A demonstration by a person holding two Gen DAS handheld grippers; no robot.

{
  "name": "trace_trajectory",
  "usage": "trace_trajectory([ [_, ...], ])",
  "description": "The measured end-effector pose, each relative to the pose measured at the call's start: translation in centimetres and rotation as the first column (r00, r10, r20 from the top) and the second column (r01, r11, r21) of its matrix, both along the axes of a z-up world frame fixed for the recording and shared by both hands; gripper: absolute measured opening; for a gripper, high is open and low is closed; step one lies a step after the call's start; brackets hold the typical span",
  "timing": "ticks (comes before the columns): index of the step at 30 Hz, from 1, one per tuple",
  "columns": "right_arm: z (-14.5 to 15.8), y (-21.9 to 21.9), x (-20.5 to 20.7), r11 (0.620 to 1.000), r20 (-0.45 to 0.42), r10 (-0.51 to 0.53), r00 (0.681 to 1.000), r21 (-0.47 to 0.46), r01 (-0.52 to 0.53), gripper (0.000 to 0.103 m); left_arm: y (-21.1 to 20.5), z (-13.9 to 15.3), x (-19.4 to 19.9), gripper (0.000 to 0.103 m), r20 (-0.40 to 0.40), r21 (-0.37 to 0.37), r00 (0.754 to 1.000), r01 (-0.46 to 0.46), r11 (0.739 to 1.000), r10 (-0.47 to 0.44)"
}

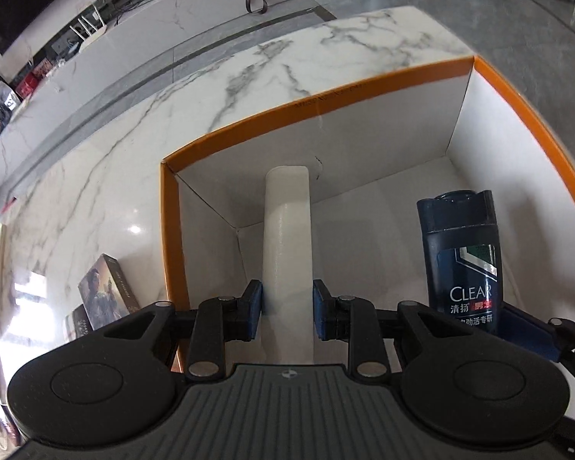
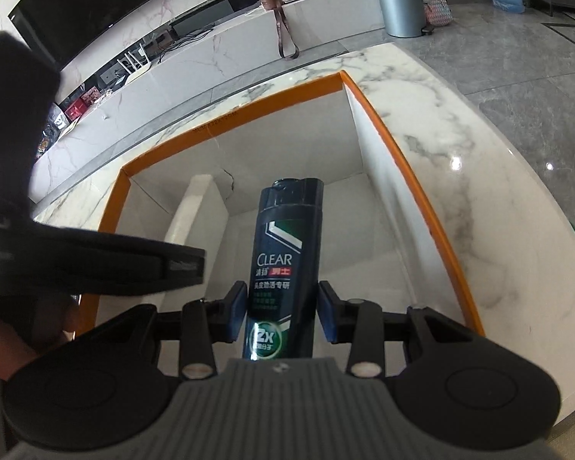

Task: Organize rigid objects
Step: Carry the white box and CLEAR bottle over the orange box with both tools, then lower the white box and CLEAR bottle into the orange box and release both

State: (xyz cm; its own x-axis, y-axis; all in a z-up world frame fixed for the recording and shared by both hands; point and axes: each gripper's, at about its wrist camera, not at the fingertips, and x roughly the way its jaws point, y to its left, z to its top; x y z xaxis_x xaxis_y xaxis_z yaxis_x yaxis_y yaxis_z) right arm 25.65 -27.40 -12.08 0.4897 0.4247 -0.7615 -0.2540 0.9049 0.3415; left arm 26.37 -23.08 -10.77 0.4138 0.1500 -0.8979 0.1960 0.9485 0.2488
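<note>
Inside the orange-rimmed box [image 1: 364, 88], a white block [image 1: 286, 237] is pinched between the pads of the left gripper [image 1: 287, 308]. Beside it, further from the box's left wall, a dark CLEAR shampoo bottle [image 2: 283, 268] is clamped by the right gripper [image 2: 283, 312].

My left gripper [image 1: 286, 308] points forward and down, its two blue pads pressed flat against the sides of a white bottle [image 1: 286, 237], so it grips firmly. My right gripper [image 2: 283, 312] sits just beside it on the right, aimed the same way, with its pads closed against a dark blue bottle [image 2: 287, 257]. In the right wrist view the left gripper's black arm crosses the left edge, close alongside. A bit of my hand [image 2: 4, 341] shows at the lower left there.
</note>
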Motion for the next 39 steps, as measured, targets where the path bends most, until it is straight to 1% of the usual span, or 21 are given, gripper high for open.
trace_trajectory([
  [3, -0.1, 0.0, 0.0, 1.0, -0.013, 0.001, 1.0, -0.007, -0.001, 0.04, 0.0, 0.0, 0.4, 0.03, -0.006, 0.001, 1.0, -0.027, 1.0, 0.027],
  [6, -0.2, 0.1, 0.2, 1.0, -0.027, 0.003, 1.0, -0.013, -0.003, 0.04, 0.0, 0.0, 0.6, 0.028, -0.002, 0.0, 0.999, -0.032, 0.999, 0.032],
  [7, -0.2, 0.1, 0.2, 1.0, -0.029, 0.006, 1.0, -0.013, -0.006, 0.04, 0.0, 0.0, 0.6, 0.029, -0.004, -0.005, 0.999, -0.035, 0.999, 0.035],
  [9, -0.3, 0.2, 0.2, 1.0, -0.034, 0.009, 0.999, -0.016, -0.01, 0.04, 0.2, 0.2, 0.6, 0.031, -0.01, -0.038, 0.999, -0.034, 0.999, 0.033],
  [11, -0.3, 0.2, 0.3, 1.0, -0.037, 0.007, 0.999, -0.019, -0.008, 0.038, 0.5, 0.6, 0.4, 0.031, -0.017, -0.09, 0.999, -0.03, 0.996, 0.029],
  [13, -0.3, 0.2, 0.3, 1.0, -0.042, 0.004, 0.999, -0.02, -0.005, 0.036, 0.8, 0.9, 0.3, 0.027, -0.024, -0.144, 0.999, -0.025, 0.989, 0.022],
  [15, -0.3, 0.3, 0.4, 1.0, -0.043, 0.004, 0.999, -0.024, -0.005, 0.036, 1.2, 1.1, 0.3, 0.021, -0.033, -0.197, 0.999, -0.018, 0.98, 0.011],
  [18, -0.3, 0.5, 0.5, 0.999, -0.043, 0.014, 0.999, -0.03, -0.015, 0.036, 1.9, 1.1, 0.4, 0.017, -0.061, -0.295, 0.998, -0.019, 0.955, 0.001],
  [20, -0.4, 0.4, 0.6, 0.999, -0.046, 0.018, 0.999, -0.031, -0.019, 0.036, 2.3, 0.9, 0.5, 0.017, -0.073, -0.335, 0.997, -0.014, 0.942, -0.011],
  [23, -0.5, 0.4, 0.7, 0.999, -0.057, 0.019, 0.998, -0.027, -0.02, 0.035, 3.1, 1.2, 0.2, 0.017, -0.058, -0.349, 0.998, -0.007, 0.937, -0.014],
  [25, -0.5, 0.3, 0.9, 0.999, -0.059, 0.023, 0.998, -0.03, -0.025, 0.034, 4.0, 2.2, -0.3, 0.017, -0.034, -0.387, 0.999, 0.004, 0.922, -0.019],
  [29, -0.6, 0.6, 1.4, 0.999, -0.071, 0.035, 0.997, -0.036, -0.038, 0.033, 6.2, 4.5, -1.0, 0.017, 0.033, -0.43, 0.999, 0.013, 0.903, 0.002],
  [31, -0.8, 0.9, 1.8, 0.998, -0.084, 0.034, 0.996, -0.057, -0.038, 0.033, 7.4, 5.6, -1.5, 0.018, 0.068, -0.433, 0.997, -0.002, 0.901, 0.034],
  [33, -0.9, 1.2, 2.2, 0.996, -0.087, 0.035, 0.996, -0.081, -0.042, 0.033, 8.5, 6.4, -1.7, 0.018, 0.097, -0.419, 0.993, -0.024, 0.908, 0.071],
  [35, -1.1, 1.6, 2.8, 0.994, -0.1, 0.031, 0.995, -0.104, -0.041, 0.033, 9.4, 6.7, -1.9, 0.02, 0.096, -0.422, 0.991, -0.048, 0.905, 0.097],
  [39, -1.7, 2.1, 4.3, 0.995, -0.147, 0.023, 0.989, -0.097, -0.037, 0.032, 10.7, 5.7, -2.0, 0.02, 0.022, -0.465, 0.994, -0.087, 0.881, 0.11],
])
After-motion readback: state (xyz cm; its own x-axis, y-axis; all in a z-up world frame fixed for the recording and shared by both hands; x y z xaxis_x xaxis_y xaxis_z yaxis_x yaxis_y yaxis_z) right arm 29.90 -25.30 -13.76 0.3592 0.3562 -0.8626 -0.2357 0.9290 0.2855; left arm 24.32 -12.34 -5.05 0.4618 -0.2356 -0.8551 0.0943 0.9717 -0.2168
